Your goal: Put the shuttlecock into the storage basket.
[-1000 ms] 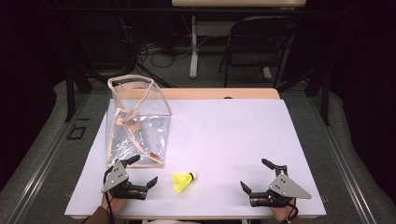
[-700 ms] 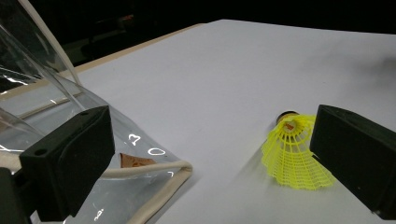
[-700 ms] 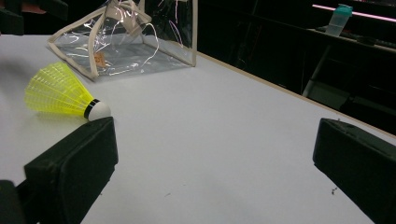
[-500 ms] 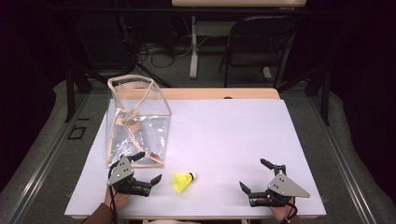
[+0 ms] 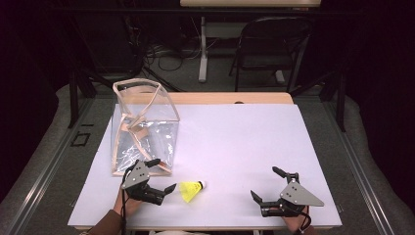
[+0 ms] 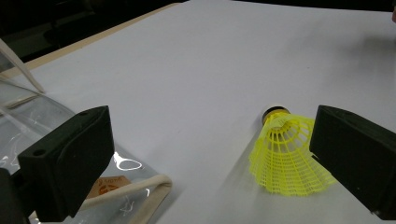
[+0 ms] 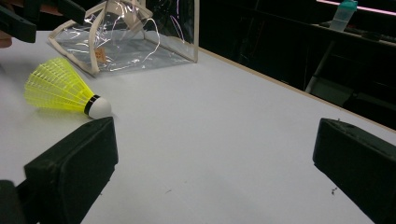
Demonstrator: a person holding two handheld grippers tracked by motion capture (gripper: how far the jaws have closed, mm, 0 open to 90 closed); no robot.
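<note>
Altogether one white tabletop carries one clear plastic bag, two hand-held grippers and one yellow shuttlecock. Largest on it, the bag stands by the left edge, its tan-trimmed mouth open upward. Next, the left gripper sits near the front-left corner with jaws spread wide and holding nothing; the right gripper rests near the front-right corner, likewise wide and empty. Smallest, the shuttlecock lies on its side near the front edge, just beside the left gripper's jaw, cork pointing right.
</note>
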